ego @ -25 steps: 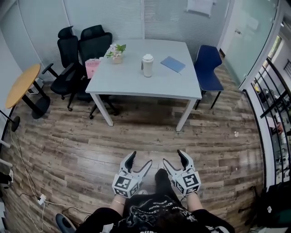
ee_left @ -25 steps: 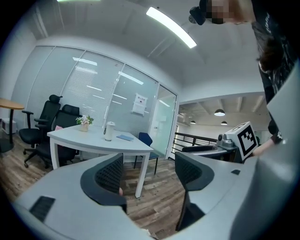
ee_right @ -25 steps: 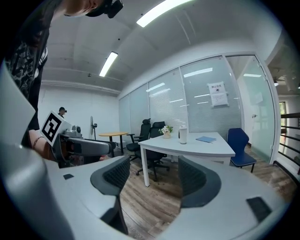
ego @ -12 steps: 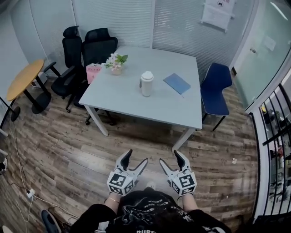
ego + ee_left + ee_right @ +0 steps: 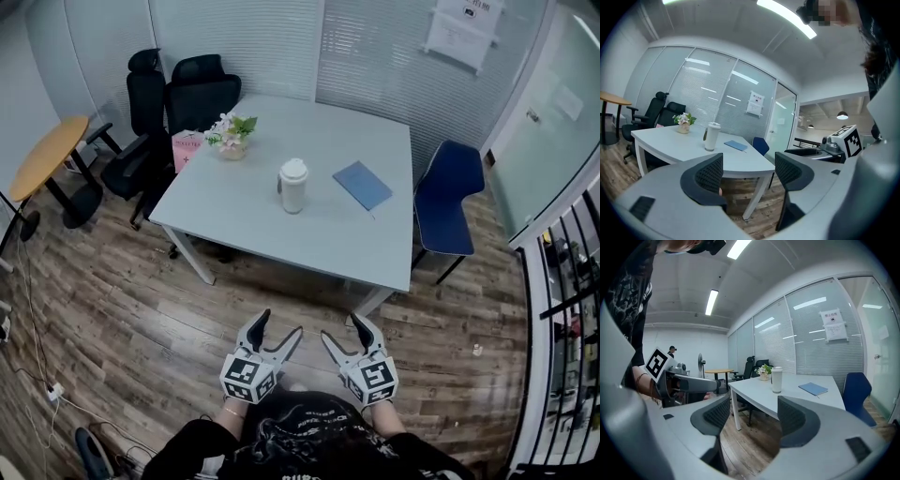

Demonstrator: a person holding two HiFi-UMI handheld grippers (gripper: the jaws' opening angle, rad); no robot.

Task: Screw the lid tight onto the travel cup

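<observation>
A white travel cup (image 5: 292, 186) with its lid on top stands upright in the middle of the grey table (image 5: 328, 244); it also shows far off as the cup (image 5: 711, 136) in the left gripper view and the cup (image 5: 776, 379) in the right gripper view. My left gripper (image 5: 277, 330) and right gripper (image 5: 341, 329) hang side by side over the wooden floor, well short of the table. Both are open and hold nothing.
On the table lie a blue notebook (image 5: 364, 185), a small flower pot (image 5: 231, 135) and a pink box (image 5: 187, 147). Two black office chairs (image 5: 178, 94) stand at the table's far left, a blue chair (image 5: 448, 197) at its right, and a round wooden table (image 5: 47, 155) at the left wall.
The whole view has moved closer to the table; the table and cup now sit larger and lower in the head view. Both grippers stayed open and empty.
</observation>
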